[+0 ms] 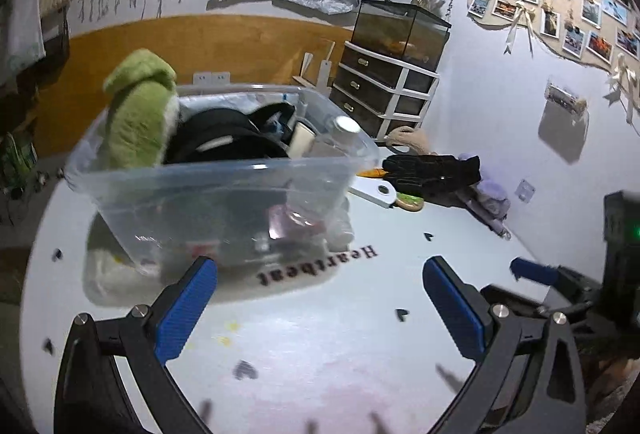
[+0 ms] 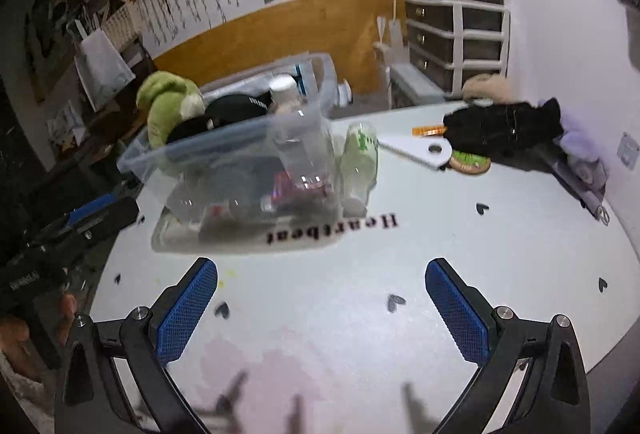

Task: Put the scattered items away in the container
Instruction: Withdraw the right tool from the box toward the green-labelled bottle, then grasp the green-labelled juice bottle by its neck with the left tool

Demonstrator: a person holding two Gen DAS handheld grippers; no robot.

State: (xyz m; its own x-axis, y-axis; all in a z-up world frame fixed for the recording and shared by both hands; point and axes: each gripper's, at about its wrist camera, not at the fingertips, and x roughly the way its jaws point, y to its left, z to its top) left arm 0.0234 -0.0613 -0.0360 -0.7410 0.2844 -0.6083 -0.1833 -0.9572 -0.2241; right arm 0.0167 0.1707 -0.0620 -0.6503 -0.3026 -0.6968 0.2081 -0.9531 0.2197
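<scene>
Nearest the cameras, the left gripper and the right gripper both hover over the white table with blue pads spread wide and nothing between them. Just beyond, toward eleven o'clock, sits the clear plastic bin, already holding a green plush toy, a black cap and bottles. Farther off, at about one o'clock, black gloves, a white flat tool and a lilac cloth lie loose on the table.
</scene>
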